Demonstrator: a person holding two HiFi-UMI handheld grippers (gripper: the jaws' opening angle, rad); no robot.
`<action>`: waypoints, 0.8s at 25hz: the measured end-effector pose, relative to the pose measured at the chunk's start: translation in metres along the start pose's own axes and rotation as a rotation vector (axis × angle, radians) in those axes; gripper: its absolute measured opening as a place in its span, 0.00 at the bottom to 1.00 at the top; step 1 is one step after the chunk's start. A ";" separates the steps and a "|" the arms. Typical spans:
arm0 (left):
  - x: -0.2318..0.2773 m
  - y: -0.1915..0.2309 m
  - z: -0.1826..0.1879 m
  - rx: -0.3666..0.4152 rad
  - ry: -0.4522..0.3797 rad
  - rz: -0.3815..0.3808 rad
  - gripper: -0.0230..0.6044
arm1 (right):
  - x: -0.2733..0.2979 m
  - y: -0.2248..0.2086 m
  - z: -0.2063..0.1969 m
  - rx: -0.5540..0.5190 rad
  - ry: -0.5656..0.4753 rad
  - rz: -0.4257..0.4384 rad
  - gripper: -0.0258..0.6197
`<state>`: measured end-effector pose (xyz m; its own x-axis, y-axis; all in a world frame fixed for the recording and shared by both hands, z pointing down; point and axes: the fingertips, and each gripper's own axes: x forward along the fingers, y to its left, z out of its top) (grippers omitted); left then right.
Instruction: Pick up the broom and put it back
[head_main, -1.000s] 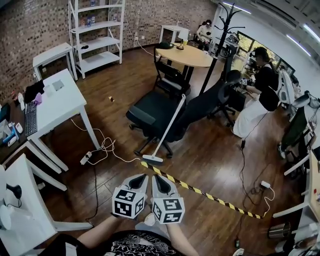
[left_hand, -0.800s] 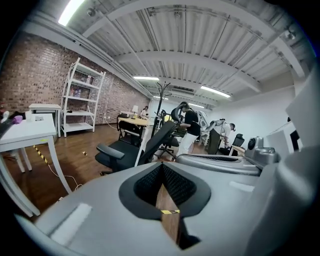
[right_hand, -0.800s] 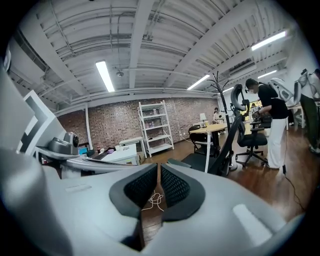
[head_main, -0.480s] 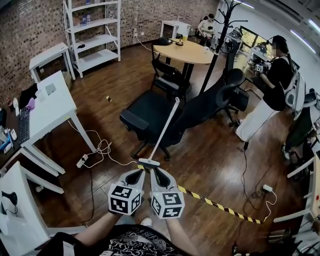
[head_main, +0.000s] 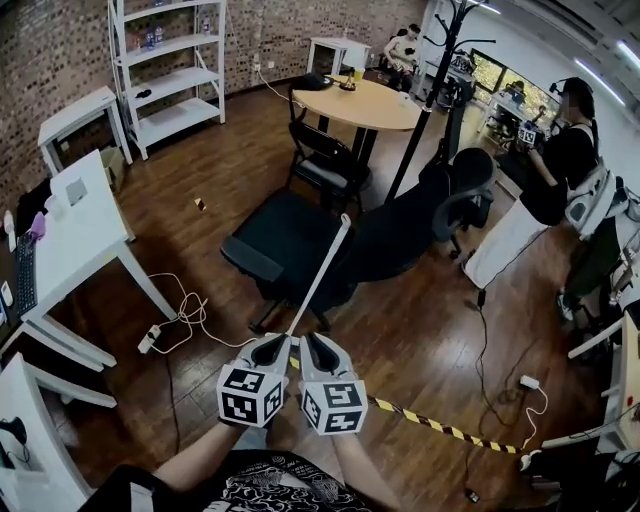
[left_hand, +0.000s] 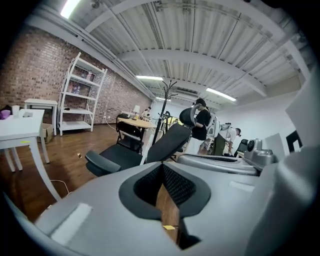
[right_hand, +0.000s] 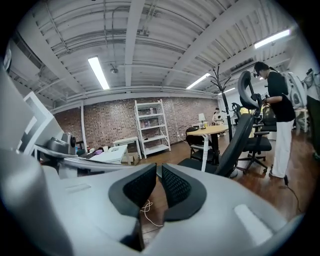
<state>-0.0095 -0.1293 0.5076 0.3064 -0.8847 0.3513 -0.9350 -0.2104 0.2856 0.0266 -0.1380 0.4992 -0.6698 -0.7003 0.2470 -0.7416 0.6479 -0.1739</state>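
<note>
The broom (head_main: 318, 275) has a long white handle and leans against a black office chair (head_main: 285, 235). Its head is hidden behind my grippers. Both grippers are held side by side just in front of the broom's lower end, apart from it. My left gripper (head_main: 275, 346) is shut with nothing in it; its pads meet at the tips (left_hand: 162, 167). My right gripper (head_main: 318, 346) is shut and empty too, with only a hairline gap between its pads (right_hand: 159, 172). The handle shows ahead as the broom (left_hand: 147, 148) in the left gripper view and the broom (right_hand: 204, 155) in the right gripper view.
Yellow-black tape (head_main: 430, 425) runs across the wooden floor to my right. A white desk (head_main: 70, 220) stands at the left with cables (head_main: 185, 315) beside it. Behind the chair are a round table (head_main: 365, 105) and a coat stand (head_main: 420, 100). A person (head_main: 555, 180) stands at the right.
Both grippers have come forward together to the broom's foot. The broom head, visible ahead of them before, is now hidden behind them, and the floor tape has passed underneath.
</note>
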 end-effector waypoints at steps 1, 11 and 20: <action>0.011 0.004 0.006 -0.001 -0.001 -0.008 0.04 | 0.010 -0.007 0.003 0.000 0.003 -0.009 0.05; 0.102 0.050 0.058 0.040 0.046 -0.106 0.06 | 0.112 -0.064 0.033 0.026 0.020 -0.112 0.12; 0.154 0.081 0.084 0.068 0.083 -0.209 0.10 | 0.180 -0.114 0.049 0.045 0.002 -0.261 0.22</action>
<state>-0.0531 -0.3177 0.5096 0.5054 -0.7823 0.3641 -0.8588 -0.4153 0.2999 -0.0111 -0.3521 0.5171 -0.4555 -0.8414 0.2907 -0.8902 0.4315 -0.1460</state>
